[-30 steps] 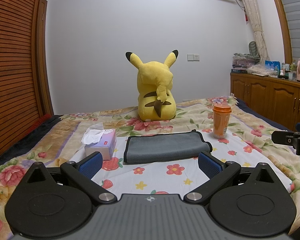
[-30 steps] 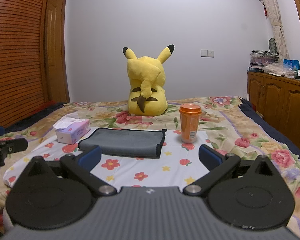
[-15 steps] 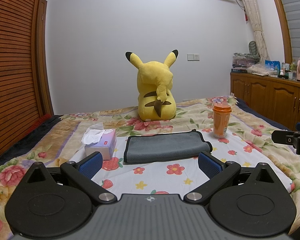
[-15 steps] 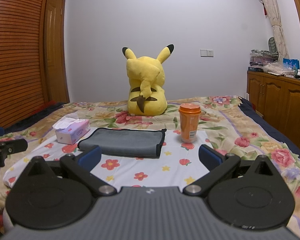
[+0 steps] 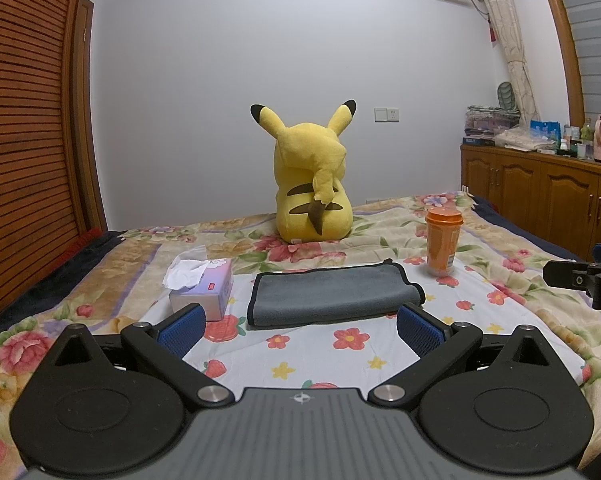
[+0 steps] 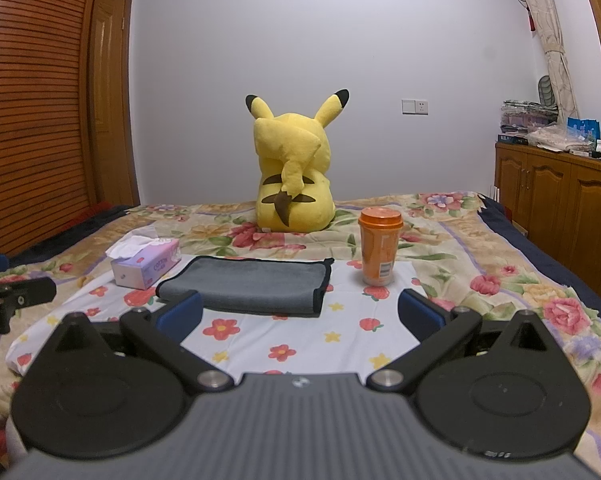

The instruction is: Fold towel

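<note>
Folded grey microfibre towel w/ black trim (image 5: 332, 294) lies flat mid-frame on floral bedsheet (image 5: 340, 356), both grippers, left (image 5: 300, 326) & right (image 6: 300, 316), jaws spread wide, holding nothing.

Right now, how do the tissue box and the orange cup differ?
The tissue box is low, rectangular and pale purple; the orange cup is a tall upright cylinder. The box is open on top with a white tissue sticking out; the cup has its lid on. The box sits left of the gray towel, the cup to its right. Both rest on the floral bedspread, untouched.
</note>
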`<state>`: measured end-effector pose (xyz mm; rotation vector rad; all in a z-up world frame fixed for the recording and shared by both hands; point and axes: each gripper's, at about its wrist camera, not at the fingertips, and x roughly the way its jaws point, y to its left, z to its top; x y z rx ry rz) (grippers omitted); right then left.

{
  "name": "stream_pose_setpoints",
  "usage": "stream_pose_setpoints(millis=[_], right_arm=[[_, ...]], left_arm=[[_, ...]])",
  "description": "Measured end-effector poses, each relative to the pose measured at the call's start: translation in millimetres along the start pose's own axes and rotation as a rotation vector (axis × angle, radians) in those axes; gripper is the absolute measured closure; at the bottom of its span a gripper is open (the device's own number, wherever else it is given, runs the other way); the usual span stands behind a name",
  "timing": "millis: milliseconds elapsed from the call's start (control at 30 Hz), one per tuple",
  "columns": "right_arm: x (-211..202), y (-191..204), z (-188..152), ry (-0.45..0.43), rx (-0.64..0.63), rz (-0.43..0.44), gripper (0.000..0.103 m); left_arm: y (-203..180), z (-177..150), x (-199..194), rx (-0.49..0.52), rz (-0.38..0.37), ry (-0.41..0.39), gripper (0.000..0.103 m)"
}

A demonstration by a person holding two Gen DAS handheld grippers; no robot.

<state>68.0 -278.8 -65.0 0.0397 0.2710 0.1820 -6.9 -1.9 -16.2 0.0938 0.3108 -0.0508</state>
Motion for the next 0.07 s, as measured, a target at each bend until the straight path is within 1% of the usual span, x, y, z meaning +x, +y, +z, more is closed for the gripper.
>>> stream_pose_setpoints(millis=[67], right_arm=[[0.0,-0.3,0.2,0.000,0.000,0.000,0.000]], left_arm=[[-0.1,0.0,0.0,0.000,-0.001,0.000,0.000]])
